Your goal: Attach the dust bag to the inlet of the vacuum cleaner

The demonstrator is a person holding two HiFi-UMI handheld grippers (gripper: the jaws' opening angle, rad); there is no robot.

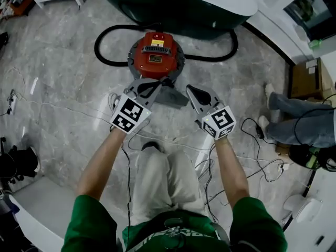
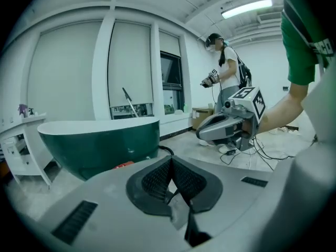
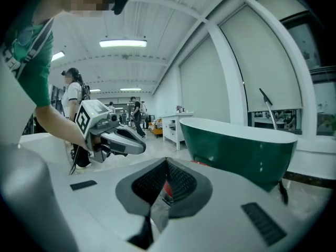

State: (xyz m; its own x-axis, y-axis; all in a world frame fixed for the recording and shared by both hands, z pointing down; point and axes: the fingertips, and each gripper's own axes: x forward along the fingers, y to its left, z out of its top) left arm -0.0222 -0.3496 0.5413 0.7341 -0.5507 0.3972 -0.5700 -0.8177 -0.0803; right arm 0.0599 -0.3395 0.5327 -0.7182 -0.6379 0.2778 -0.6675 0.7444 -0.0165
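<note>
Between either pair of jaws nothing is held: left gripper [image 2: 169, 163] and right gripper [image 3: 167, 164] are both closed pad to pad, side by side above the floor [image 1: 63, 77]. Just past their tips stands the red vacuum [image 1: 156, 55], a grey piece [image 1: 174, 96] of unclear kind against its near side. A black hose [image 1: 103, 52] loops out from it. Beyond sits a green tub [image 1: 173, 7].

The right hand-held gripper [image 3: 166, 161] has its jaws closed together, tips touching, with nothing gripped. Beyond it to the right stands a dark green bathtub [image 3: 236, 148]. The left hand-held gripper [image 3: 140, 147] hangs at the left, with a person in white [image 3: 73, 96] farther back.
</note>
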